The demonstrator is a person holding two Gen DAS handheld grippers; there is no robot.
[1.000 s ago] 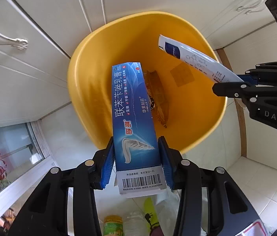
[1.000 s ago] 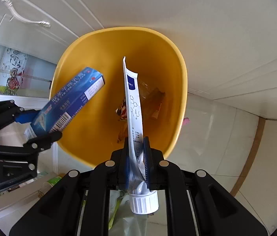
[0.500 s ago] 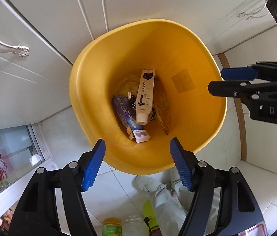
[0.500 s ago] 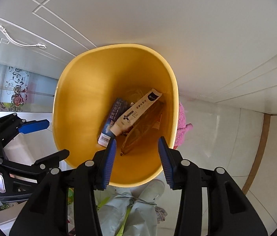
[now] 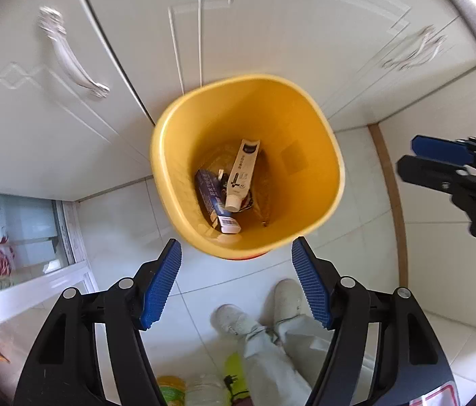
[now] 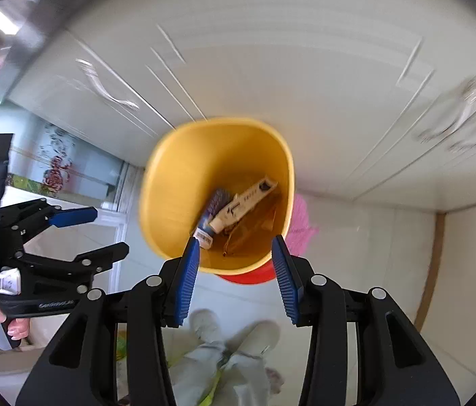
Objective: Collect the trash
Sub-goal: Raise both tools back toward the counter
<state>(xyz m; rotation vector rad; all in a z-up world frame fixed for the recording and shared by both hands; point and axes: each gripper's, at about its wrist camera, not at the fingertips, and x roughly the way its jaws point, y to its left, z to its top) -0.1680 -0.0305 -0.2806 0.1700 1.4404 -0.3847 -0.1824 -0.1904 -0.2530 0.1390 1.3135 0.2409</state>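
Observation:
A yellow bin stands on the tiled floor against white cabinets. Inside lie a blue toothpaste box, a white tube and a brown wrapper. My left gripper is open and empty, high above the bin's near rim; it also shows at the left of the right wrist view. My right gripper is open and empty above the bin, and shows at the right edge of the left wrist view.
White cabinet doors with metal handles rise behind the bin. The person's white shoes and trouser legs are below the grippers. A pink fluffy thing lies right of the bin. Bottles sit at the lower edge.
Both grippers opened and dropped the toothpaste box and the tube into the bin. Both then rose and pulled back, so the bin looks smaller now.

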